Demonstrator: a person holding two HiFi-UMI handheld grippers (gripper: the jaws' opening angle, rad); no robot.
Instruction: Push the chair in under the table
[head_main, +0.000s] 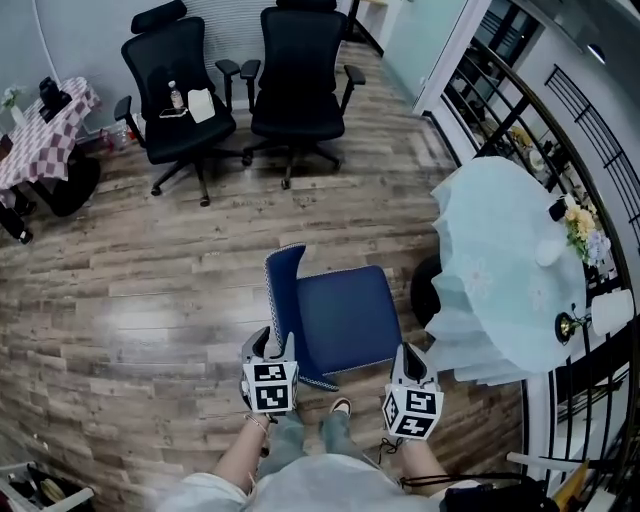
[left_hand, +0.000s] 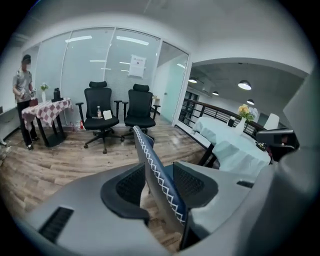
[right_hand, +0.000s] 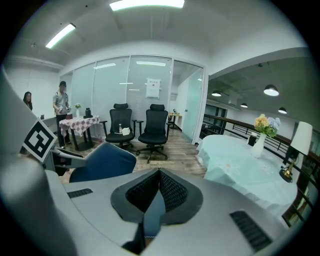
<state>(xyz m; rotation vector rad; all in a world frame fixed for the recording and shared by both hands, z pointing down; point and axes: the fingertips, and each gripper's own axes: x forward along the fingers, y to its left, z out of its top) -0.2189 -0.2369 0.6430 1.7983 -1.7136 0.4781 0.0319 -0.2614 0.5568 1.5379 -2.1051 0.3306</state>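
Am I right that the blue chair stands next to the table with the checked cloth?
Not quite: the blue chair stands next to the table with the pale blue cloth. The checked table is across the room, as the head view shows.

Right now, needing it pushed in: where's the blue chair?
Head view, centre: the blue chair stands just left of the table, not yet under it.
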